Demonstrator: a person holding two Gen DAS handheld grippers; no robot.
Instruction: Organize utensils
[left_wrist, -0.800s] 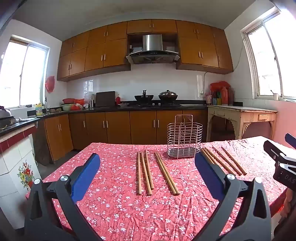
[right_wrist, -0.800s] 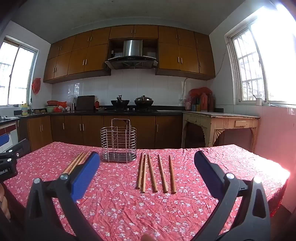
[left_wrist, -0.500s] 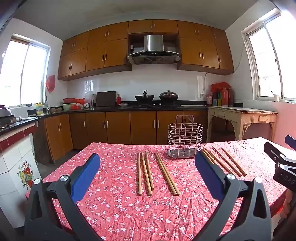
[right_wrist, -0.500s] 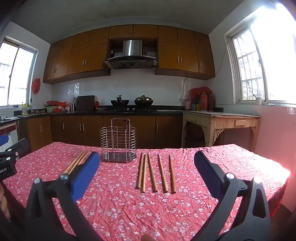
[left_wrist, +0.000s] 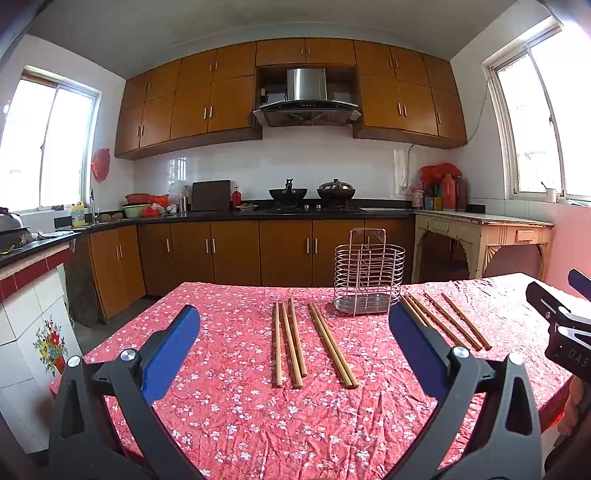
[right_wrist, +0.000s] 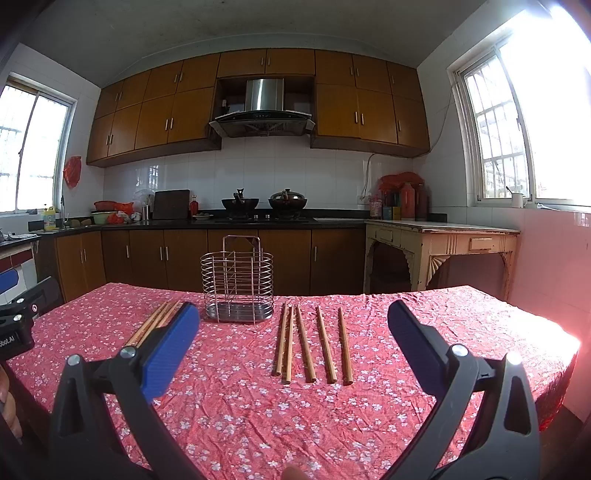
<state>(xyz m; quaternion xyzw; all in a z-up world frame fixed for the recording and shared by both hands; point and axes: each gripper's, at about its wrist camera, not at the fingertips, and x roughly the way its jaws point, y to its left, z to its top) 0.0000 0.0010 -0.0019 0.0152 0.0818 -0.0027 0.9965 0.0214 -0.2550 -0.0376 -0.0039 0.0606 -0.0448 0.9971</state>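
Observation:
Several wooden chopsticks lie on a red floral tablecloth (left_wrist: 258, 417). A left group (left_wrist: 291, 343) lies ahead of my left gripper (left_wrist: 293, 343), which is open and empty above the near table. A right group (right_wrist: 314, 343) lies ahead of my right gripper (right_wrist: 293, 341), also open and empty. A wire utensil holder (left_wrist: 367, 273) stands empty at the far middle of the table between the two groups; it also shows in the right wrist view (right_wrist: 238, 284). The right group shows in the left wrist view (left_wrist: 447, 319), the left group in the right wrist view (right_wrist: 153, 321).
Kitchen counters and wooden cabinets (left_wrist: 236, 254) run behind the table. A cream side table (right_wrist: 443, 251) stands at the back right. The other gripper shows at each view's edge, the right one (left_wrist: 561, 325) and the left one (right_wrist: 18, 321).
Both views have barely shifted; the chopsticks and holder have not moved and both grippers stay open.

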